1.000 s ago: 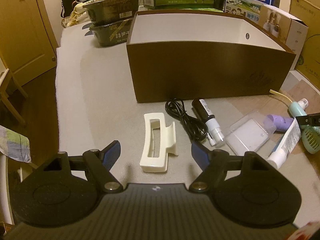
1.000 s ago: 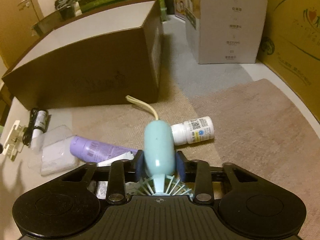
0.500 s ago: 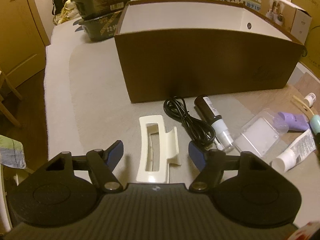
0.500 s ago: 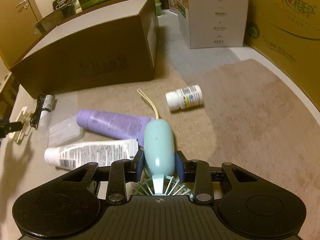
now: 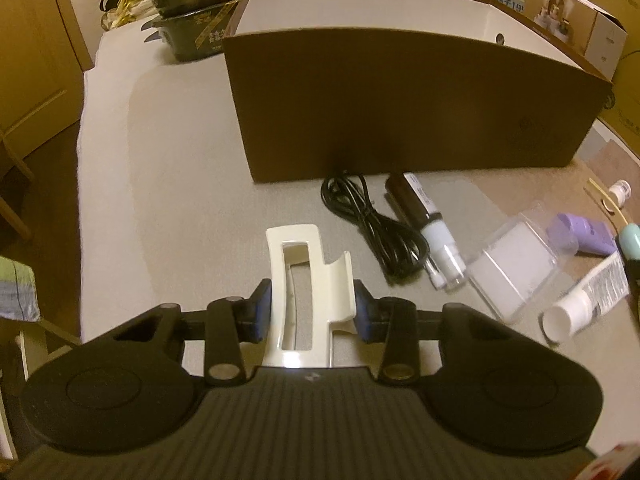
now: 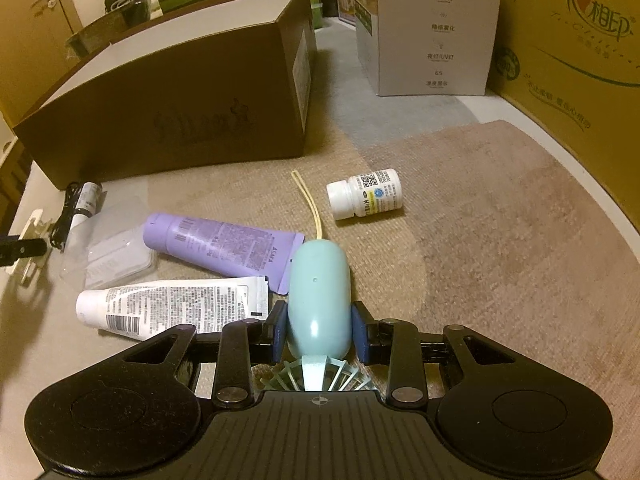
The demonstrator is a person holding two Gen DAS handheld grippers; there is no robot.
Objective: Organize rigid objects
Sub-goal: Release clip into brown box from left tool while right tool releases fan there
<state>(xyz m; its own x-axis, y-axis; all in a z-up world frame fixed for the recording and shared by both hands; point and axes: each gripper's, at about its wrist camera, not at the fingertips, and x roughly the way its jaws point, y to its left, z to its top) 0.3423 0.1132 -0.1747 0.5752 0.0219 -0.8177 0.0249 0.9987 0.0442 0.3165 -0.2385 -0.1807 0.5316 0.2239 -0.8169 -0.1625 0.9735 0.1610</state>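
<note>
Tongs [image 5: 312, 312] over beige cloth-covered surface [image 5: 180, 184]

You find the cable [image 5: 372, 220] before the box [image 5: 400, 108], the hair clip [image 5: 304, 280] left of it, the spray vial [image 5: 424, 220] apparently touching its right.

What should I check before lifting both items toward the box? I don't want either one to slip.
1. Left gripper around the white hair clip: ok, clip sits between the closing jaws.
2. Left pads firmly pressing the clip: cannot tell.
3. Right gripper shut on the teal handheld fan: ok.
4. Fan's yellow strap free of the pill bottle: ok, apart.
5. Brown box open on top: ok.
6. Black cable clear of the clip: ok, beside it, not touching.
</note>
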